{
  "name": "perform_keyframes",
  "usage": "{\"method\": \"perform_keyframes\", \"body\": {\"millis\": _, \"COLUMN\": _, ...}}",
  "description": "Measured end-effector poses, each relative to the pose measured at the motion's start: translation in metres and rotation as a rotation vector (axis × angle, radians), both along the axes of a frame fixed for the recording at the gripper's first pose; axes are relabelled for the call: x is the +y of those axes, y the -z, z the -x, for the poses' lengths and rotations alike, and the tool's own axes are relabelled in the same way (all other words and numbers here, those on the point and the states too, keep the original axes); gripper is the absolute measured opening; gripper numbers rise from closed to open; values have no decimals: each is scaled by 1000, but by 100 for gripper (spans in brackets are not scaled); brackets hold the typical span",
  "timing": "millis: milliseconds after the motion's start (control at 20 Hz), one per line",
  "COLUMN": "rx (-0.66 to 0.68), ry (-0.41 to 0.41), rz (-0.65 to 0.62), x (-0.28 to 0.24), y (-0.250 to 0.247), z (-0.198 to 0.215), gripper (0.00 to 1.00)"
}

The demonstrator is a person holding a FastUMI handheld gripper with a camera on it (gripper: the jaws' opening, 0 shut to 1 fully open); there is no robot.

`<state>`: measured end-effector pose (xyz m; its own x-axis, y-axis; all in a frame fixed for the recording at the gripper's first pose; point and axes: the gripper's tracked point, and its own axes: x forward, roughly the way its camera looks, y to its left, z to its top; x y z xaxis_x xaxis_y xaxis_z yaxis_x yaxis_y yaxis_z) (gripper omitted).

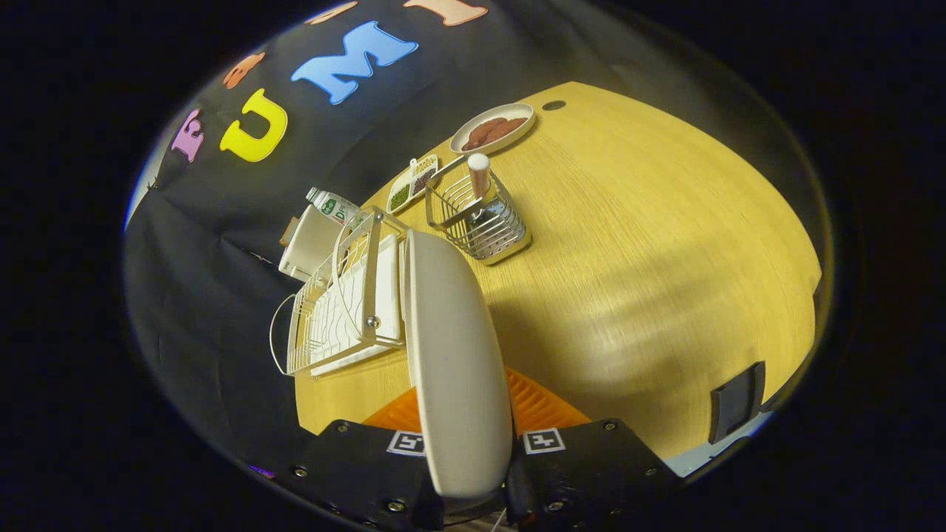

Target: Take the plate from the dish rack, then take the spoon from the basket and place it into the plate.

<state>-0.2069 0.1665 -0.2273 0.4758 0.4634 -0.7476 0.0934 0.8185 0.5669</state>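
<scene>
Your fingers (pixel 473 473) were clamped on the plate (pixel 454 355), one on each face, holding it edge-on so it stood up between them and reached ahead toward the dish rack (pixel 344 303). The plate was just beside the rack, and I could not tell whether they touched. Beyond them, the wire basket (pixel 480 218) sat on the counter (pixel 650 244) with the spoon (pixel 479 177) standing handle-up inside it. Farther back lay an oval dish of brown food (pixel 494 129) and a small divided tray (pixel 412 185). A bottle (pixel 332 205) lay behind the rack.
</scene>
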Motion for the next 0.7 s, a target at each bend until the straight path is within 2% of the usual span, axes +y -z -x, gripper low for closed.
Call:
{"method": "perform_keyframes", "body": {"millis": 150, "rx": -42, "ry": 18, "rz": -20, "x": -7, "y": 20, "z": -3, "gripper": 31}}
{"method": "perform_keyframes", "body": {"millis": 250, "rx": -40, "ry": 62, "rz": -62, "x": -7, "y": 31, "z": -5, "gripper": 32}}
{"method": "perform_keyframes", "body": {"millis": 300, "rx": -37, "ry": 69, "rz": -73, "x": -12, "y": 34, "z": -4, "gripper": 37}}
{"method": "perform_keyframes", "body": {"millis": 350, "rx": -24, "ry": 72, "rz": -80, "x": -17, "y": 37, "z": -3, "gripper": 37}}
{"method": "perform_keyframes", "body": {"millis": 400, "rx": -15, "ry": 78, "rz": -84, "x": -22, "y": 41, "z": 2, "gripper": 44}}
{"method": "perform_keyframes", "body": {"millis": 450, "rx": -13, "ry": 83, "rz": -76, "x": -29, "y": 43, "z": 4, "gripper": 44}}
{"method": "perform_keyframes", "body": {"millis": 500, "rx": -10, "ry": 88, "rz": -62, "x": -36, "y": 48, "z": 6, "gripper": 49}}
{"method": "perform_keyframes", "body": {"millis": 600, "rx": -22, "ry": 98, "rz": -13, "x": -52, "y": 49, "z": 9, "gripper": 49}}
{"method": "perform_keyframes", "body": {"millis": 700, "rx": -97, "ry": 100, "rz": 74, "x": -72, "y": 35, "z": 5, "gripper": 49}}
